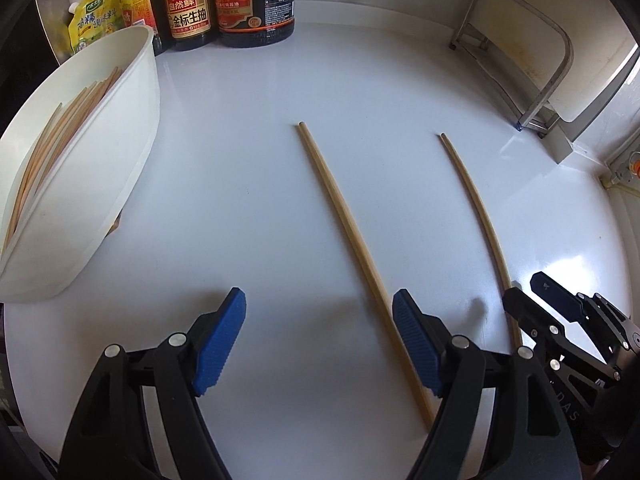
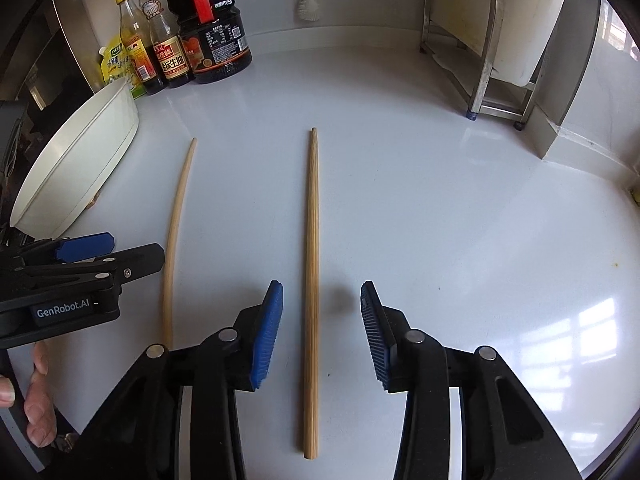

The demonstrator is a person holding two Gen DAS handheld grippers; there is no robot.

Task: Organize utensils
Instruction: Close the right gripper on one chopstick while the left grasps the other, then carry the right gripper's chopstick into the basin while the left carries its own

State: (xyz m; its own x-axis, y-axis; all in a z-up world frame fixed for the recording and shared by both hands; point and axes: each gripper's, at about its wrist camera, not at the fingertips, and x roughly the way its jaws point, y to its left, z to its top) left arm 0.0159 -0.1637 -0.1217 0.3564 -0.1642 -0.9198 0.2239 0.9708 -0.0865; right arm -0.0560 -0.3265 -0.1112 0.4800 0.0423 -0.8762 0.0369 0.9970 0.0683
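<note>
Two bamboo chopsticks lie apart on the white worktop [image 2: 440, 200]. The right hand-held gripper [image 2: 322, 332], jaws apart, straddles the right chopstick [image 2: 311, 280]; the left hand-held gripper [image 1: 318, 344] hangs open beside the left chopstick [image 1: 348, 236]. Squeezing mid-shaft should steady each for the white tub [image 1: 120, 152], far left.

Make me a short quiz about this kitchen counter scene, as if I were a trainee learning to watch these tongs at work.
1. True or false: both loose chopsticks lie flat on the white counter.
2. Which tongs have a chopstick lying between their open pads? A) left tongs B) right tongs C) neither
3. Fill in: the white tub at the left already holds more ____.

Key
1. True: the left chopstick and the right chopstick both rest on the counter, apart from each other.
2. B: the right chopstick lies between its pads, untouched.
3. Chopsticks.
</note>
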